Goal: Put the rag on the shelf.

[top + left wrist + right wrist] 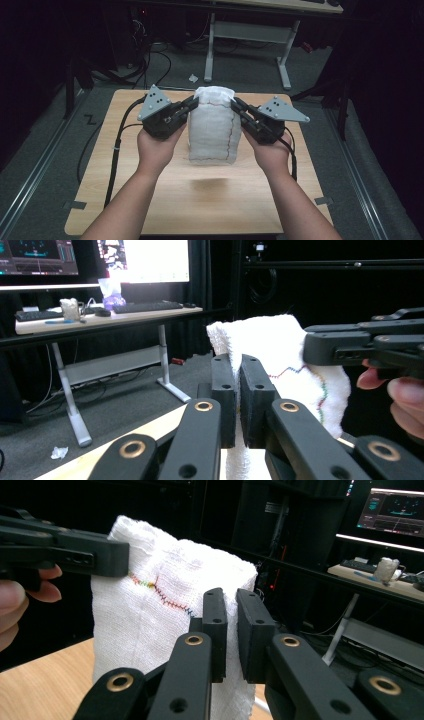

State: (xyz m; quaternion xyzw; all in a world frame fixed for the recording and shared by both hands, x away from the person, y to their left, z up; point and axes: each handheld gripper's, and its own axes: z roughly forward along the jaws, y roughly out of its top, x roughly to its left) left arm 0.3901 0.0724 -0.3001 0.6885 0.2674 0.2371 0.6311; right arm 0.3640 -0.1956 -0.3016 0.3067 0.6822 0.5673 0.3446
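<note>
Both claws are clamped on the top corners of a white woven cloth with a multicoloured zigzag stitch line (214, 131): the left claw (192, 106) pinches the top-left corner and the right claw (236, 106) the top-right one, with the jaws of each nearly together and only fabric between them. In the left gripper view the left claw (239, 395) bites a thin fold of the cloth (280, 355), and in the right gripper view the right claw (231, 630) does the same on the cloth (160, 615). The cloth hangs upright between the two hands over the middle of the light wooden tabletop (150, 200); its lower edge looks clear of the wood, with a faint shadow beneath it. My read of the step is lift and hold, probably ahead of a fold or a lay-flat. The next move calls for keeping both pinches tight and the hands level so the cloth does not skew, then lowering it or swinging it forward. There is bare wood all around under the cloth, most of it on the near side. The far tabletop edge lies just behind the cloth, so there is little room that way. The side edges lie well outside both hands. A white-legged desk (250, 45) stands beyond on the grey floor (50, 150), well apart.
</note>
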